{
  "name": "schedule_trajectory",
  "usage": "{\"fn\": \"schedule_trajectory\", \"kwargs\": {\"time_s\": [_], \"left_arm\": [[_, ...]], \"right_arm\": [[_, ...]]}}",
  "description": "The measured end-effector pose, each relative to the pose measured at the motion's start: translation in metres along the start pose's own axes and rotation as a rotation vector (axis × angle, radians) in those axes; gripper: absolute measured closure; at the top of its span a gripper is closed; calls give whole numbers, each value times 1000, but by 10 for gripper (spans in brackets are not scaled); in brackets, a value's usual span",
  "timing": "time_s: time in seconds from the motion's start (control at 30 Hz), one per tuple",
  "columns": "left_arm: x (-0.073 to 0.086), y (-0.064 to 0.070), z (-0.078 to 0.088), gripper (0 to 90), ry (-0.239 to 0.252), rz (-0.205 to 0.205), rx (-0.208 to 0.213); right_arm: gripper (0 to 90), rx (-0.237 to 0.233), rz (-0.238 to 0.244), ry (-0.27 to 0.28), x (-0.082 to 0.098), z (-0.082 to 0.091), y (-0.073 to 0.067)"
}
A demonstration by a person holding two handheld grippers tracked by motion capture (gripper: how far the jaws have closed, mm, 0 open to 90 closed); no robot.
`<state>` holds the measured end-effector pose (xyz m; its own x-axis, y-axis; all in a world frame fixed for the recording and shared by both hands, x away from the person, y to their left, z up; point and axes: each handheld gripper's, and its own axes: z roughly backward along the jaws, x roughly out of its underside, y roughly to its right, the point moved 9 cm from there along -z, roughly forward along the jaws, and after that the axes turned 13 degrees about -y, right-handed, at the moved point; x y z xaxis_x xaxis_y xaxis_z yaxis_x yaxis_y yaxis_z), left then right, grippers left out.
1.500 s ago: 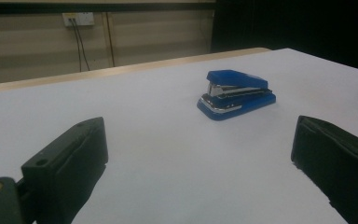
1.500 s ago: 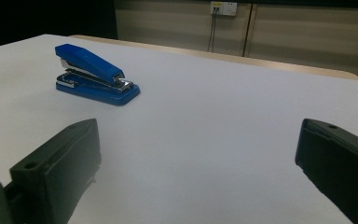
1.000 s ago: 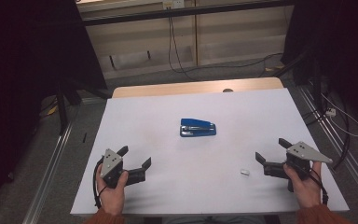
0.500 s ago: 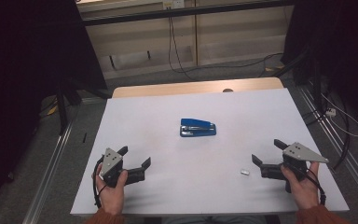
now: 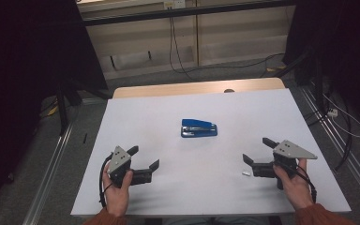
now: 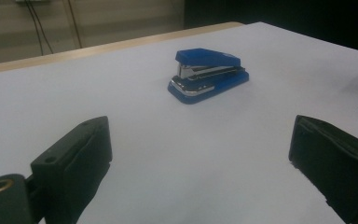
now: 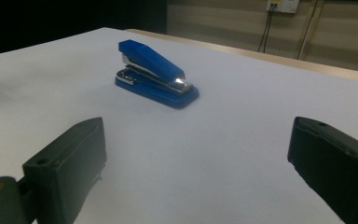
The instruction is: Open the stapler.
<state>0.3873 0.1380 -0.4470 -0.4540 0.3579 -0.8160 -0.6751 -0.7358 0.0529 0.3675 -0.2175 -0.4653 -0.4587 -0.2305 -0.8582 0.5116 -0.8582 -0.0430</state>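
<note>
Blue stapler (image 5: 199,128) between wide-jawed left hand-held gripper (image 5: 145,158) and right hand-held gripper (image 5: 258,150); small metallic bit (image 5: 245,172) indistinct.

One blue stapler (image 5: 198,128) is counted on one white table (image 5: 168,112). One small strip of staples (image 5: 246,172) is seen lying near the table's right side. Two grippers are held over it, a left gripper (image 5: 145,161) and a right gripper (image 5: 257,151), each gripped by one hand, so two hands are counted.
</note>
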Motion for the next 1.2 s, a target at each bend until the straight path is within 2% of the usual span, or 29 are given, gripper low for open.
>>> {"fn": "schedule_trajectory", "kwargs": {"time_s": [0.07, 0.1, 0.13, 0.2, 0.23, 0.33, 0.43, 0.57, 0.63, 0.73, 0.83, 0.9, 1.03, 1.1, 1.13, 1.2], "left_arm": [[0, -1, -3, 66, -6, 5, 17], [-1, -2, -4, 66, -6, 20, 7], [-1, -3, -5, 66, -5, 29, 0], [-2, -2, -6, 67, -7, 44, 15], [-2, -2, -7, 67, -12, 39, 20], [-4, 3, -9, 61, -24, 30, 40], [-10, 9, -11, 58, -14, 22, 56], [-15, 12, -17, 54, -3, -15, 32], [-17, 15, -21, 53, -4, -32, 63], [-20, 15, -27, 44, 2, -1, 63], [-23, 14, -36, 44, -32, -2, 77], [-24, 12, -42, 47, -55, -6, 63], [-28, 12, -50, 52, -64, 8, 91], [-31, 9, -53, 52, -54, 16, 73], [-34, 9, -55, 52, -47, 15, 79], [-39, 8, -61, 52, -54, -2, 63]], "right_arm": [[27, -11, 9, 3, -3, -2, -4], [27, -16, 9, 3, -4, -4, -6], [27, -15, 16, 3, -5, -5, -7], [27, -1, 26, 3, -8, -9, -8], [29, 2, 28, 2, -9, -10, -8], [24, -34, 28, -6, -13, -14, -13], [26, -37, 49, -3, -17, -17, -16], [28, -44, 60, 8, -25, -25, -19], [37, -46, 58, 6, -27, -29, -20], [57, -33, 59, -3, -29, -36, -19], [48, -37, 53, -1, -33, -42, -19], [50, -43, 52, -2, -35, -45, -20], [77, -37, 71, -12, -38, -52, -24], [64, -51, 77, -19, -39, -56, -26], [68, -47, 80, -24, -40, -59, -26], [88, -46, 78, -24, -43, -63, -27]]}}
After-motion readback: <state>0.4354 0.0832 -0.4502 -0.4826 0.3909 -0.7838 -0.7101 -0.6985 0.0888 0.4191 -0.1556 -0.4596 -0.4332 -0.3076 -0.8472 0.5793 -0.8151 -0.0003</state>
